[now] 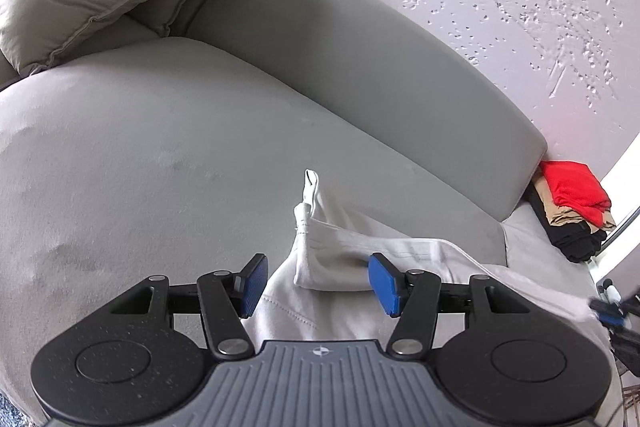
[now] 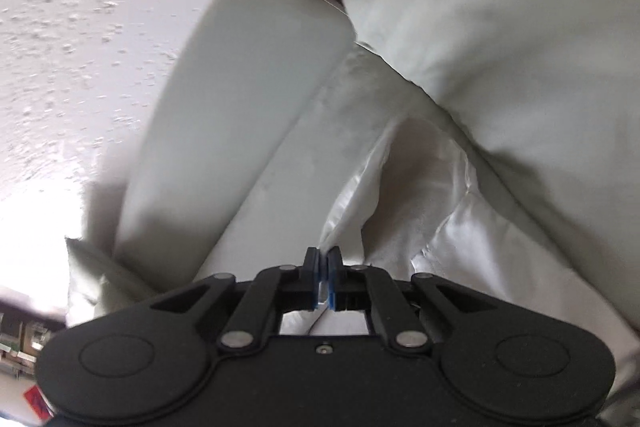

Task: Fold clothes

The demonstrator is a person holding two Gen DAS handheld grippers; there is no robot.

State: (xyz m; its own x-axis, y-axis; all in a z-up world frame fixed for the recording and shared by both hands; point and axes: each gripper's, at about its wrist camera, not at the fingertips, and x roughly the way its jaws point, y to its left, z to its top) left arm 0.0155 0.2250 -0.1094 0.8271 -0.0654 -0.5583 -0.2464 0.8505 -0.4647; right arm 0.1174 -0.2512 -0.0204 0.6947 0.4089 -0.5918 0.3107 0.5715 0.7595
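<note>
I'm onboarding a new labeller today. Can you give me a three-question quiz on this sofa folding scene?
1. True or false: the left gripper has its jaws shut on the white garment.
2. What does the right gripper pinch? A) the pillow B) white garment C) the red cloth
3. What colour is the top item of the folded pile at the sofa end?

Key: 1. False, the jaws stand open over it. 2. B. 3. Red.
</note>
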